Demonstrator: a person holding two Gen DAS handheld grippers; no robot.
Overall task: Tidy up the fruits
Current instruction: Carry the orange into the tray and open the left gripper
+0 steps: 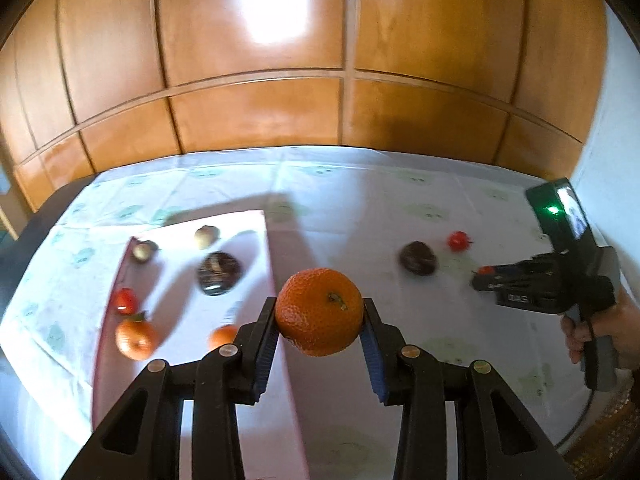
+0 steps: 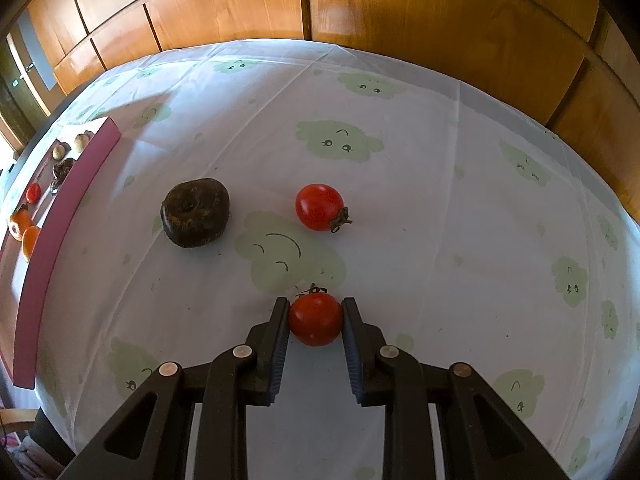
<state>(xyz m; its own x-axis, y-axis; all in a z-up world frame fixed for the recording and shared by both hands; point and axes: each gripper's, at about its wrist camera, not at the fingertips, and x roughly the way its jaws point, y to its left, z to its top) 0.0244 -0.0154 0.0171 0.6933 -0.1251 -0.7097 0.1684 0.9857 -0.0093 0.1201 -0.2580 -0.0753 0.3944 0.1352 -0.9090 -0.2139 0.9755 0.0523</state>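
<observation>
- The orange [image 1: 319, 311] is clamped between the two fingers of the left gripper [image 1: 320, 322], held above the right wall of the pink tray [image 1: 276, 252], stem end facing the camera.
- The left gripper's padded fingers [image 1: 266, 344] press the orange from both sides.
- Inside the tray, left of the held orange, lie two smaller orange fruits [image 1: 135, 338], a small red tomato [image 1: 125, 301], a dark round fruit [image 1: 218, 273] and two pale brownish fruits [image 1: 206, 236] at the far end.
- The right gripper [image 2: 316, 318] grips a red tomato [image 2: 315, 319] between its fingers, at or just above the tablecloth [image 2: 440, 208]; whether it touches the cloth I cannot tell.
- Farther out on the cloth, a second red tomato [image 2: 320, 207] lies with its stem toward the right, and a dark brown fruit [image 2: 195, 212] sits to its left, the two apart.
- The tray stands at the left edge of the table in the right wrist view, well apart from these two.
- The cloth is white with pale green cloud faces; wooden panelling [image 2: 400, 8] rises behind the far side of the table.
</observation>
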